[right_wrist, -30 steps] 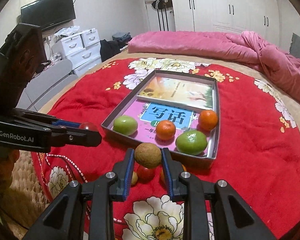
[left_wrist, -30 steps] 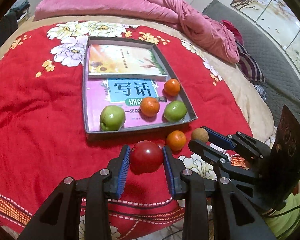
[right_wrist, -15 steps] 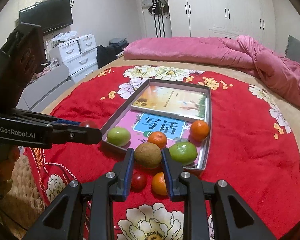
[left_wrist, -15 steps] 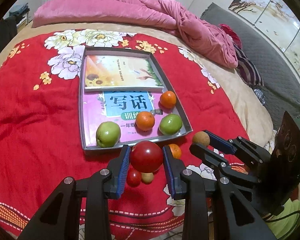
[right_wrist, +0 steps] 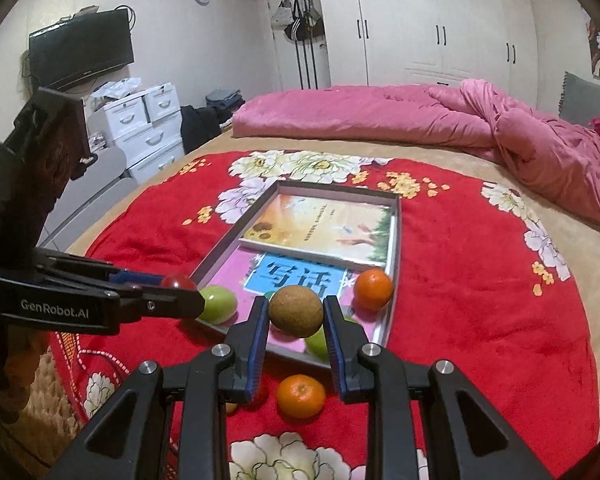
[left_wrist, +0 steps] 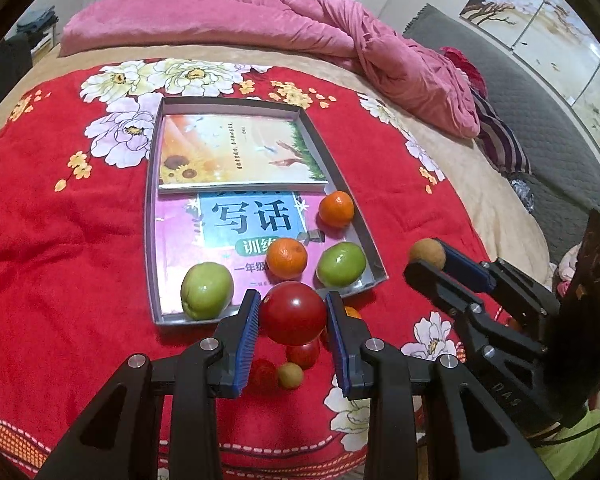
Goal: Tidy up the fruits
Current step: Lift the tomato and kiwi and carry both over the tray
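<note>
My left gripper (left_wrist: 293, 312) is shut on a red tomato (left_wrist: 293, 312), held above the blanket just before the near rim of a grey tray (left_wrist: 370, 236). My right gripper (right_wrist: 296, 312) is shut on a brown kiwi (right_wrist: 296, 311), held over the tray's near corner; it shows in the left wrist view (left_wrist: 428, 254) too. The tray holds two books, two green apples (left_wrist: 207, 290) (left_wrist: 341, 264) and two oranges (left_wrist: 287, 258) (left_wrist: 336, 209). On the blanket below lie small red fruits (left_wrist: 303, 354), a small yellowish fruit (left_wrist: 290, 375) and an orange (right_wrist: 301, 396).
The tray lies on a red flowered blanket (left_wrist: 60, 240) spread over a bed. A pink duvet (left_wrist: 340, 32) is bunched at the far side. White drawers (right_wrist: 144, 120) and a TV (right_wrist: 82, 54) stand off the bed's left.
Both grippers have risen and drawn back with their fruits. The tray looks smaller and farther, and more loose fruit shows under the left gripper.
</note>
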Action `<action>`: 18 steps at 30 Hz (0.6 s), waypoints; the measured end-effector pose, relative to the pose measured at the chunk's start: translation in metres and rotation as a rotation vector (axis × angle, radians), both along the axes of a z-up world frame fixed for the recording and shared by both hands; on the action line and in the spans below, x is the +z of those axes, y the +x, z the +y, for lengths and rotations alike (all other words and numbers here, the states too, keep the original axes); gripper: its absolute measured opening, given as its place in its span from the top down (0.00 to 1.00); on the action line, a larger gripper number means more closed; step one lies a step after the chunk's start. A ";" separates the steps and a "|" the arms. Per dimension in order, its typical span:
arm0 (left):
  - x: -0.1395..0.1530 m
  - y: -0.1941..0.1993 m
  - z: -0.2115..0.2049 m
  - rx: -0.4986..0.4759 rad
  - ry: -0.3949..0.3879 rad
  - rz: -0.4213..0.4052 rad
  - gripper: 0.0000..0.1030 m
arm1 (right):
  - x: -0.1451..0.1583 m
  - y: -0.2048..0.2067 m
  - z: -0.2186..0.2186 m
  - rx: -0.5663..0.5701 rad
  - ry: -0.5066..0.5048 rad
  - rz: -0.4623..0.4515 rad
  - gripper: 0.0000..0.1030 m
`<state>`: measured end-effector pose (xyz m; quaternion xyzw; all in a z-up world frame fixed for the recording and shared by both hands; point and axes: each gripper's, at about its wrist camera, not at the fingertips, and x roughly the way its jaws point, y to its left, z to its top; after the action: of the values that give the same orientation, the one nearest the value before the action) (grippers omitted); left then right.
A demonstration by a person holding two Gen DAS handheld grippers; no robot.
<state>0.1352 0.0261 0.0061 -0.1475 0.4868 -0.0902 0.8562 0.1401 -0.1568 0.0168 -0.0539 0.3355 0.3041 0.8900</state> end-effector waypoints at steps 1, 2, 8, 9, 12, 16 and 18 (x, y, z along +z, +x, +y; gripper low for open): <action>0.000 0.001 -0.001 0.001 0.001 -0.001 0.67 | 0.001 0.001 -0.001 -0.005 0.001 -0.003 0.73; -0.001 0.004 -0.001 0.003 0.003 0.000 0.67 | 0.002 0.004 -0.003 -0.009 0.001 -0.005 0.73; -0.009 0.014 -0.005 0.010 0.015 0.012 0.67 | 0.000 0.014 -0.015 -0.049 -0.001 -0.003 0.73; -0.011 0.016 -0.006 0.010 0.016 0.014 0.67 | -0.002 0.015 -0.018 -0.055 -0.002 -0.001 0.73; -0.017 0.019 -0.010 0.002 0.029 0.015 0.67 | -0.007 0.019 -0.022 -0.072 -0.016 0.005 0.73; -0.025 0.024 -0.015 -0.005 0.055 0.018 0.67 | -0.012 0.023 -0.028 -0.089 -0.020 0.013 0.73; -0.030 0.027 -0.016 -0.003 0.062 0.027 0.67 | -0.014 0.025 -0.030 -0.092 -0.021 0.017 0.73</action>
<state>0.1618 0.0103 -0.0236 -0.1211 0.5011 -0.0743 0.8536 0.1646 -0.1867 0.0028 -0.0454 0.3486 0.2598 0.8994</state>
